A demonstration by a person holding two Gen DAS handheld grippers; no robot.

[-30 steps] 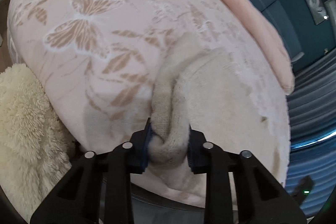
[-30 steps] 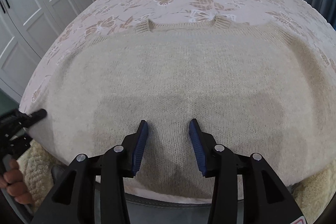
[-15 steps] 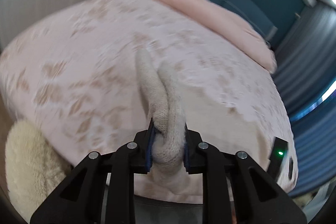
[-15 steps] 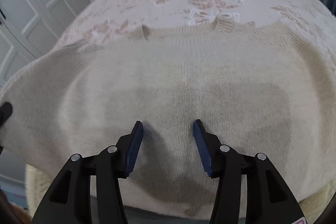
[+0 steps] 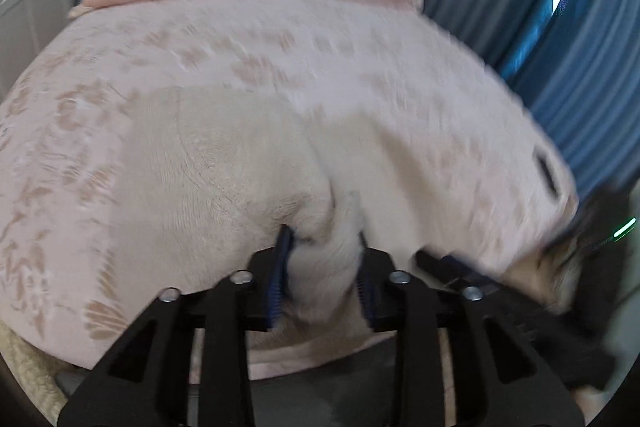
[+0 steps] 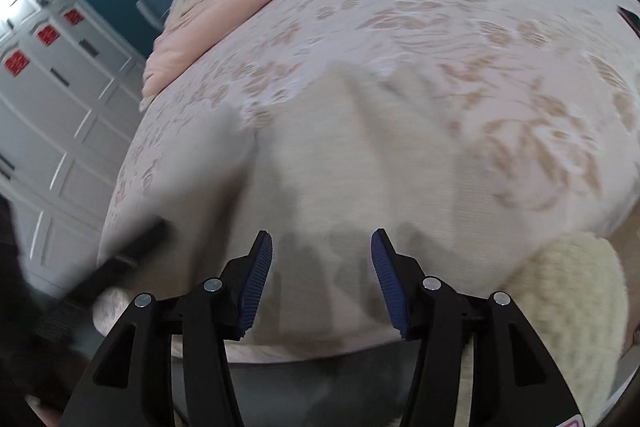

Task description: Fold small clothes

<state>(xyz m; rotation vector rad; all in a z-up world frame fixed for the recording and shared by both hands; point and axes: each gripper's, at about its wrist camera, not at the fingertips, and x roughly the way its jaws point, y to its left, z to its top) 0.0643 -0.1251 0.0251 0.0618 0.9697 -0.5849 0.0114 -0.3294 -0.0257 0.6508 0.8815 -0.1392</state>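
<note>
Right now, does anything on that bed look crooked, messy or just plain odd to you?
Nothing damaged or spilled. The one untidy thing is the beige sweater: one side is bunched between the fingers of the left gripper and lifted over itself, so it lies crooked on the floral bedspread. That fits a fold under way. The right gripper hangs open above it.

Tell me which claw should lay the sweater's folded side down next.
Left. The left claw is shut on a bunched fold of the beige sweater, carrying it across the bed. The right claw hangs open above the sweater, gripping nothing.
</note>
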